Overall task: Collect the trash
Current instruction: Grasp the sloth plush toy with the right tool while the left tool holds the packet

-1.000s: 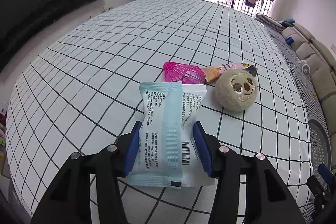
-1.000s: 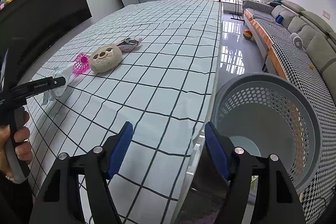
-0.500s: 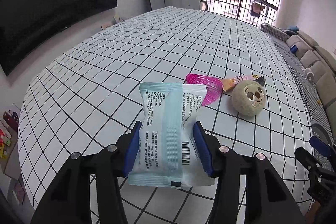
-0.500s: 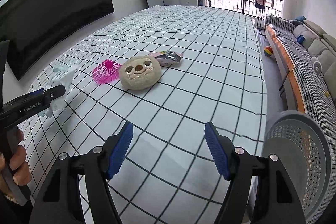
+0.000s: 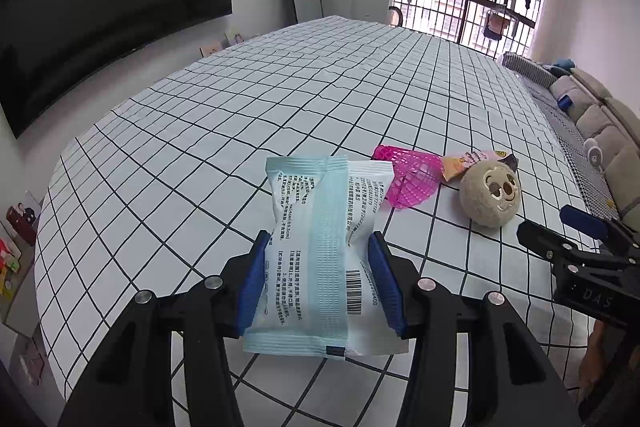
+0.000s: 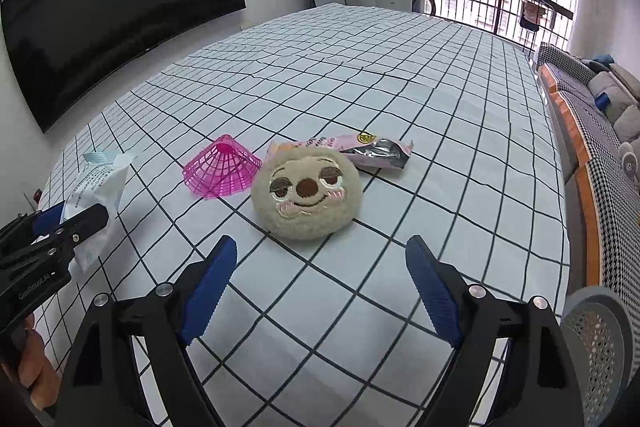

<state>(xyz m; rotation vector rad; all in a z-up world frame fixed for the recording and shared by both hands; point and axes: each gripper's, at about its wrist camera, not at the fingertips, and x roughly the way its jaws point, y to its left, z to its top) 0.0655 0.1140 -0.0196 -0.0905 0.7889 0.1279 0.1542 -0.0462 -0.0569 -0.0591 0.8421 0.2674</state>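
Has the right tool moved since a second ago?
Yes. The right tool swung from over the grey basket at the table's edge, now facing the plush toy, jaws opening wider, empty.

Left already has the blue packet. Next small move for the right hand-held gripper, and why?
Probably ease the right hand-held gripper past the plush toy toward the pink snack wrapper. Its jaws have just opened wide with nothing between them, and that wrapper is loose trash behind the toy.

Checked table [image 6: 400,75] with plush toy [image 6: 307,193], pink basket [image 6: 221,171], wrapper [image 6: 368,149]
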